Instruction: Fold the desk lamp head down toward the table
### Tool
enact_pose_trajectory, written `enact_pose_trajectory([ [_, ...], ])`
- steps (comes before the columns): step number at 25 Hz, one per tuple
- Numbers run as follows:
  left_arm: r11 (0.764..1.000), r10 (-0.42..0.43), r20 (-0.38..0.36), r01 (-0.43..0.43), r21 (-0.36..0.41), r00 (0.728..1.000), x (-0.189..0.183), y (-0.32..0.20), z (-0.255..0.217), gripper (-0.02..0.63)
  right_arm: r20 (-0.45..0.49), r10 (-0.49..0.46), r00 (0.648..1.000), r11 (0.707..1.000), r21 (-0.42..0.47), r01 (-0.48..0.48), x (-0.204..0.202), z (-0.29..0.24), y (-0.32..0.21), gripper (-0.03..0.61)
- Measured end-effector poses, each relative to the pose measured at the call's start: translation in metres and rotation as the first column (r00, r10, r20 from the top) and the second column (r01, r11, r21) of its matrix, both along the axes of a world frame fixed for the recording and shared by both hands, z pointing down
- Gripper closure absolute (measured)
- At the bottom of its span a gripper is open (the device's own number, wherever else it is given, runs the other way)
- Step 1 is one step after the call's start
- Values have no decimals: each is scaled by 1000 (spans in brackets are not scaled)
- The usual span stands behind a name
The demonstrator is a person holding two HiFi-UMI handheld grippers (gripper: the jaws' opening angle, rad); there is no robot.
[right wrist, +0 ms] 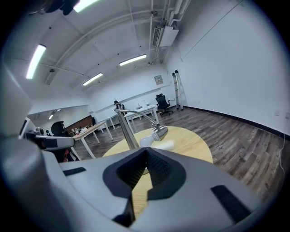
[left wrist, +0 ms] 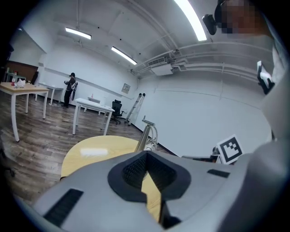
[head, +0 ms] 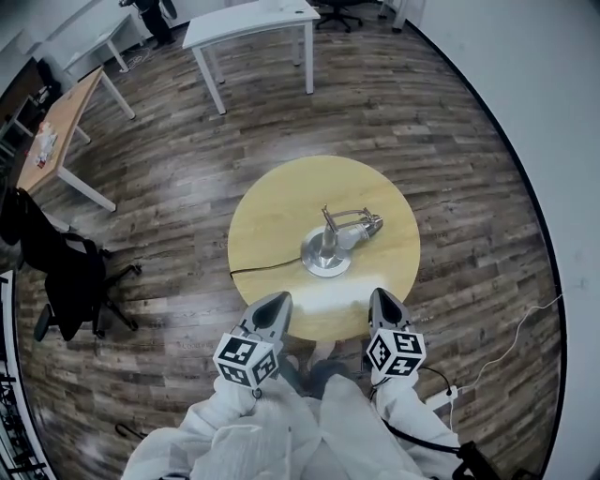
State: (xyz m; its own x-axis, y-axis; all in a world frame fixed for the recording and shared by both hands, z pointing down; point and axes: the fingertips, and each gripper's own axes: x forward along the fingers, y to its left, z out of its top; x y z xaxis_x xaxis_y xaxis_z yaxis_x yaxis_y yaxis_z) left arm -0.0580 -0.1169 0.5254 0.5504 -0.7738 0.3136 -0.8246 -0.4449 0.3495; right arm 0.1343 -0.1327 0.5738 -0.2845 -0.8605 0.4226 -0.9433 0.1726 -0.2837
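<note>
A silver desk lamp (head: 334, 239) stands on the round yellow table (head: 272, 211). Its round base (head: 325, 256) rests near the table's middle and its head (head: 367, 226) hangs low to the right, close to the tabletop. In the right gripper view the lamp head (right wrist: 159, 132) points down at the table. The left gripper view shows only the lamp post (left wrist: 145, 136) above the jaws. My left gripper (head: 277, 305) and right gripper (head: 383, 300) hover at the table's near edge, both shut and empty, apart from the lamp.
The lamp's dark cord (head: 267, 269) runs left off the table edge. A black office chair (head: 70, 281) stands at the left and white desks (head: 251, 23) at the back. A white cable (head: 520, 323) lies on the wooden floor at the right.
</note>
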Motion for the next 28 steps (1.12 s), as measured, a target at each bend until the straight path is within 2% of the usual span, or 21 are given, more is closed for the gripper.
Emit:
enact_pose_trajectory([
  [4,1000,9,14,-9,-14,1000,-20,39,7,612,-8,52,999,999,7,-52,-8,-3,44,568],
  [10,999,36,6,-36,5,999,-47,109,6,614,-18,107,994,993,52,-106,-46,-17,121,568],
  [15,995,89,18,-89,37,996,-49,154,-12,612,0,130,991,986,106,-130,-70,-45,174,568],
  [22,997,72,33,-72,7,997,-52,192,-13,614,-25,98,995,990,102,-95,-91,-47,217,568],
  [28,997,73,34,-74,33,997,-51,202,-22,614,-39,78,996,985,157,-71,-98,-66,226,568],
])
